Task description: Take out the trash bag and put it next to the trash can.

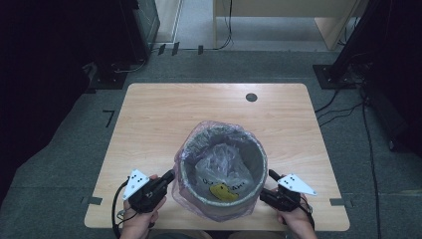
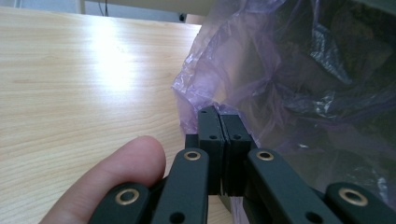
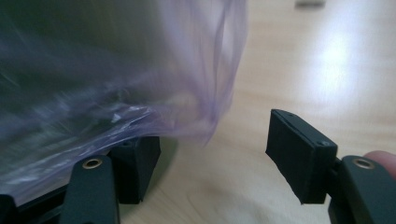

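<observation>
A grey round bin [image 1: 260, 158] lined with a thin purple plastic bag [image 1: 218, 128] stands at the front middle of the wooden table [image 1: 149, 129]. Something yellow [image 1: 223, 192] lies inside it on crumpled clear plastic. My left gripper [image 1: 171, 175] is at the bin's left side; in the left gripper view its jaws [image 2: 219, 112] are pressed together on the hanging bag [image 2: 280, 79] film. My right gripper [image 1: 268, 185] is at the bin's right side and stands open [image 3: 210, 133], with the bag's loose edge [image 3: 205, 84] draped over one jaw.
A small round dark grommet [image 1: 251, 97] sits near the table's far edge. Bare tabletop spreads behind and to the left of the bin. Cables and black stands lie on the grey floor around the table.
</observation>
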Demonstrator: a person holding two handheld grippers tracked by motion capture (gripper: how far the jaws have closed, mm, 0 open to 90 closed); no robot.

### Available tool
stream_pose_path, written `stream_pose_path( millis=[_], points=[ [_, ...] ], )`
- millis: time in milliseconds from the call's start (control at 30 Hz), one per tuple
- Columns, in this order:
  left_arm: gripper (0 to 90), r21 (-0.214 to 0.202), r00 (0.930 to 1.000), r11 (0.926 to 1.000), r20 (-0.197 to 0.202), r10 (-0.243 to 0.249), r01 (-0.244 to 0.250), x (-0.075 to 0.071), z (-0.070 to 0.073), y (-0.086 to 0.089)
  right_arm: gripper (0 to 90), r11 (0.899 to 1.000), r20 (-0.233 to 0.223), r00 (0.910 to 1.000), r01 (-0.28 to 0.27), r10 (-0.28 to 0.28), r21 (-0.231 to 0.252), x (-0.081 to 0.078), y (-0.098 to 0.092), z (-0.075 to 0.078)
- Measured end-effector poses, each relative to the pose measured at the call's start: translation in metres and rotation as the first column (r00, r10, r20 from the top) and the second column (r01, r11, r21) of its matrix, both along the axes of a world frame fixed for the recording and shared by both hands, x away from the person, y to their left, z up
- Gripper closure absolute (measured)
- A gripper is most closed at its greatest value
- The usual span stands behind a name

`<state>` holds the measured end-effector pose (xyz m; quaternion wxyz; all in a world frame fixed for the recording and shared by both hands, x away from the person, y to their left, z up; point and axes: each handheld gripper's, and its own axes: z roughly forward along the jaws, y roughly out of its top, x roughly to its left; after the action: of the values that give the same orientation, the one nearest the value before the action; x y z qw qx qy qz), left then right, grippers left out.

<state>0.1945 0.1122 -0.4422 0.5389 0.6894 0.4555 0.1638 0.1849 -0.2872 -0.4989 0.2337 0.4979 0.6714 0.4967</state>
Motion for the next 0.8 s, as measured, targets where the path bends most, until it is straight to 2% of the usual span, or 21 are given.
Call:
stream_pose_path(
  millis=[100,200,300,433,600,800],
  points=[
    [88.9,-0.011,1.0000,0.9999,0.009,-0.003,0.003,-0.001,0.003,0.000,34.0,0.997,0.059,0.9982,0.006,-0.011,0.081,-0.006,-0.004,0.013],
    [88.9,-0.029,0.9998,0.9996,0.019,-0.006,0.006,-0.003,0.007,0.001,33.8,0.991,0.113,0.9934,0.008,-0.023,0.133,-0.011,-0.007,0.028],
    [88.9,-0.045,0.9995,0.9989,0.032,-0.006,0.007,-0.005,0.013,0.002,34.0,0.985,0.140,0.9883,0.036,-0.060,0.171,-0.015,-0.012,0.042],
    [89.1,-0.073,0.9988,0.9972,0.047,-0.015,0.019,-0.008,0.021,0.003,34.1,0.980,0.175,0.9802,0.059,-0.093,0.190,-0.021,-0.019,0.060],
    [89.1,-0.094,0.9968,0.9952,0.077,-0.020,0.028,-0.012,0.034,0.002,34.0,0.979,0.217,0.9730,0.034,-0.078,0.199,-0.031,-0.022,0.083],
    [89.0,-0.115,0.9936,0.9930,0.113,-0.012,0.025,-0.015,0.052,0.002,33.7,0.977,0.241,0.9693,-0.002,-0.051,0.214,-0.036,-0.016,0.104]
  ],
)
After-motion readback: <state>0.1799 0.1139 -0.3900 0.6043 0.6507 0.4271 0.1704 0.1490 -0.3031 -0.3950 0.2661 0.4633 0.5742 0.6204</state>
